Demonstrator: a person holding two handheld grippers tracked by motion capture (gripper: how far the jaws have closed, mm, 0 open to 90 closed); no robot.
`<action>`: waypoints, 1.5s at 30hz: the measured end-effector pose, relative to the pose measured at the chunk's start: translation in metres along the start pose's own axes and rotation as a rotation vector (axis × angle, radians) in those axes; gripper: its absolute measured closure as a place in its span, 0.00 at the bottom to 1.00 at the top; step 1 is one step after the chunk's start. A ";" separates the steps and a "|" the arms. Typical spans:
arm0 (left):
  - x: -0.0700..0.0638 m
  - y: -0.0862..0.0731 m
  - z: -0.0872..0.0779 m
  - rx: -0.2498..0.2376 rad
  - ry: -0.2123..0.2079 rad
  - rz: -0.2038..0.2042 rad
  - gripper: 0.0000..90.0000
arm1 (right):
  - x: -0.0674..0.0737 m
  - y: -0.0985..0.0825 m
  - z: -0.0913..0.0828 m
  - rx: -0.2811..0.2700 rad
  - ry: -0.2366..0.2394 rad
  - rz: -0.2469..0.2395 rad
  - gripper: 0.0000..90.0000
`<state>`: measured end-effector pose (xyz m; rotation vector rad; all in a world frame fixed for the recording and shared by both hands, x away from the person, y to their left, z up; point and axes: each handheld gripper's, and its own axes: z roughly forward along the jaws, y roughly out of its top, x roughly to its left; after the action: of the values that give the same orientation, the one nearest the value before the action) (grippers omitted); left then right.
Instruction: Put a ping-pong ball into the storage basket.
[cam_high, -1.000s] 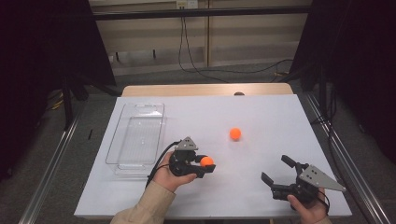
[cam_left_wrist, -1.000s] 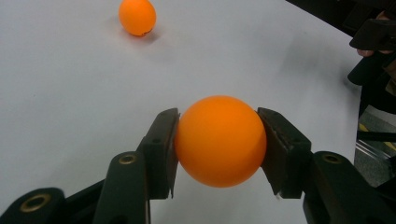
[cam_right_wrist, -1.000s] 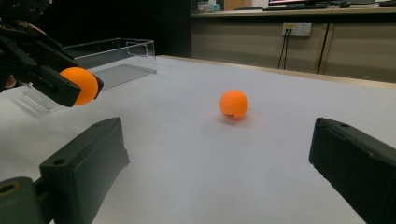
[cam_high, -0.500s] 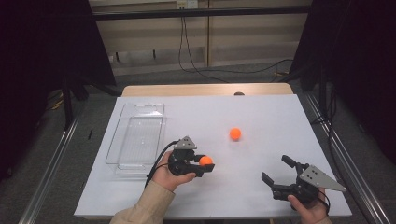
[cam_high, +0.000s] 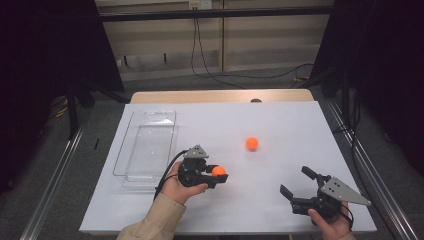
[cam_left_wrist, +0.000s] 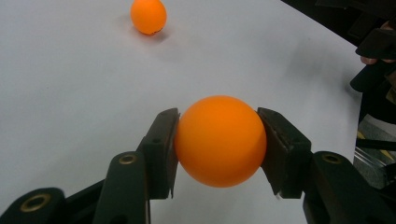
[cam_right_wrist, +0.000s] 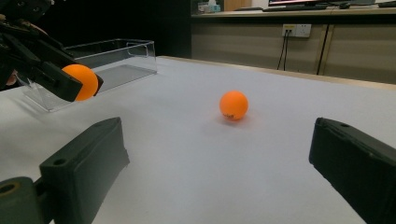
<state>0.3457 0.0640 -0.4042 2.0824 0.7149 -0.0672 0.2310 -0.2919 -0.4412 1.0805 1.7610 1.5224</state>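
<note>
My left gripper (cam_high: 218, 172) is shut on an orange ball (cam_high: 218, 171), held just above the white table near its front middle. In the left gripper view the ball (cam_left_wrist: 219, 141) sits squeezed between both pads (cam_left_wrist: 163, 149). A second orange ball (cam_high: 251, 143) lies loose on the table farther back and to the right; it is also in the left gripper view (cam_left_wrist: 148, 16) and the right gripper view (cam_right_wrist: 233, 105). My right gripper (cam_high: 296, 184) rests at the front right, jaws wide open and nothing between them. From the right gripper view the held ball (cam_right_wrist: 81, 82) is at the left.
A clear plastic tray (cam_high: 145, 147) lies on the left part of the white table (cam_high: 280, 115), just behind my left hand; the right gripper view has it (cam_right_wrist: 112, 58) at the back left. Black curtains flank the table, and cables run along the floor behind.
</note>
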 end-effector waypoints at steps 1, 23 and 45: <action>0.000 0.000 0.000 -0.001 0.001 -0.003 0.56 | 0.000 0.000 0.000 0.000 0.000 0.000 0.03; 0.007 0.003 -0.012 -0.027 0.026 -0.037 0.56 | 0.000 0.000 0.000 -0.004 0.004 0.003 0.03; 0.012 0.004 -0.023 -0.045 0.056 -0.046 0.56 | 0.000 0.001 0.000 -0.003 0.007 0.000 0.03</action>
<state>0.3531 0.0860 -0.3909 2.0317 0.7919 -0.0186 0.2309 -0.2916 -0.4406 1.0752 1.7624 1.5304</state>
